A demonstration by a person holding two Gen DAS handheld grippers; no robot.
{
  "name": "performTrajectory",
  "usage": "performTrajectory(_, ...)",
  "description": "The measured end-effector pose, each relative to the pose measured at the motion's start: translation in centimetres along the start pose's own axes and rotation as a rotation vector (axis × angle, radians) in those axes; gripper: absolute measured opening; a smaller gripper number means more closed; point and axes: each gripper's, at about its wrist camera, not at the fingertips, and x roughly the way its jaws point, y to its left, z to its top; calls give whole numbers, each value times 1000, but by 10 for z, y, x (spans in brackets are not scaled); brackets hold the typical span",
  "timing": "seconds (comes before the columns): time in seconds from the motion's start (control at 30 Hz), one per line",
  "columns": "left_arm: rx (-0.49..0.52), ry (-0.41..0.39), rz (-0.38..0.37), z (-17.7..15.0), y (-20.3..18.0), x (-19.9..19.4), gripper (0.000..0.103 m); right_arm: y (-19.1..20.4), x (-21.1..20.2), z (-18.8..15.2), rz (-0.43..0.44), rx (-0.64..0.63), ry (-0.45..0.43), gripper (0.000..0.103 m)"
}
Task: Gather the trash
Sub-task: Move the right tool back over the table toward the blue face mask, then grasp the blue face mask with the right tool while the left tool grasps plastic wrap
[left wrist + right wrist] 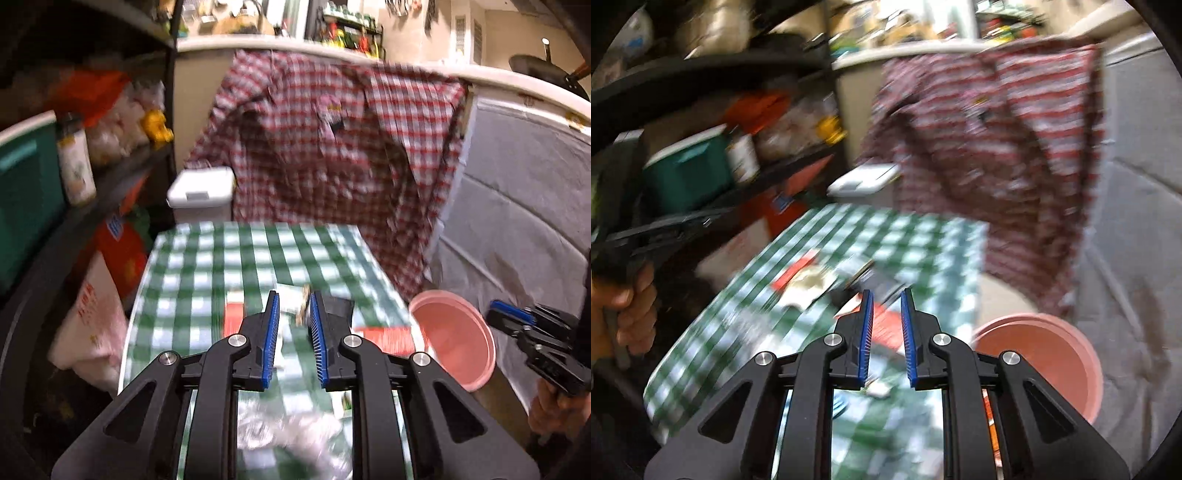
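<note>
Both views are smeared by motion, the right wrist view worst, so small litter is hard to identify. The left hand-held gripper [293, 308] hovers over the green-and-white checked bench [192, 280] with its blue-padded fingers apart and nothing between them. The right hand-held gripper [886, 306] is likewise parted and empty, above the bench's right edge.

The trash lies toward the middle and right edge of the bench: a red-and-white flat wrapper [233, 317], a pale crumpled paper scrap [809, 282], a dark flat packet [341, 306] and another red flat wrapper [886, 325] under the right fingers. Crinkled clear plastic [291, 428] sits at the near edge below the left gripper. A round pink plastic basin [456, 339], probably the bin for the rubbish, stands off the bench's right edge, lower than the cloth.

Risks, as I judge them:
- Flat wrappers lie tight against the cloth, so closing fingers may pinch the tablecloth and drag everything with it.
- Fast motion makes aiming poor, and a pad could skid over a wrapper and push it off the right edge, missing the basin.
- The two grippers work near each other at the right edge and could collide.
- Light plastic may slip from the pads on the way to the basin.
- The red checked shirt [332, 147] hanging beyond the far edge could snag a high swing.
</note>
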Motion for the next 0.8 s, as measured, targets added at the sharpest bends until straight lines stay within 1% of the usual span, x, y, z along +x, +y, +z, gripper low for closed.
performTrajectory(0.03,-2,16,-13,-4,3,1,17,6,6,-4,15,-22,17,16)
performTrajectory(0.1,-15,83,-58,-17,12,9,17,21,18,-14,63,-68,59,17)
performTrajectory(0.13,-13,105,-66,-23,13,11,17,27,23,-18,83,-89,76,17)
performTrajectory(0.23,23,204,-114,-45,10,25,17,48,36,-31,131,-151,129,17)
performTrajectory(0.3,57,251,-144,-57,6,29,17,58,43,-38,170,-173,163,18)
performTrajectory(0.33,75,271,-156,-62,2,32,17,65,47,-41,192,-186,183,20)
performTrajectory(0.4,107,317,-180,-71,-5,38,18,74,52,-48,220,-215,218,29)
performTrajectory(0.47,135,346,-177,-79,-8,42,19,81,55,-53,235,-242,234,35)
performTrajectory(0.5,143,361,-179,-83,-8,44,22,83,56,-54,241,-249,239,37)
performTrajectory(0.57,146,380,-174,-86,-6,47,35,86,58,-56,258,-262,250,39)
performTrajectory(0.6,144,387,-175,-87,-4,48,38,87,58,-56,263,-265,255,41)
performTrajectory(0.67,138,407,-187,-89,-2,51,39,89,60,-57,269,-274,264,42)
performTrajectory(0.8,150,446,-187,-97,-2,58,39,96,64,-64,272,-320,297,42)
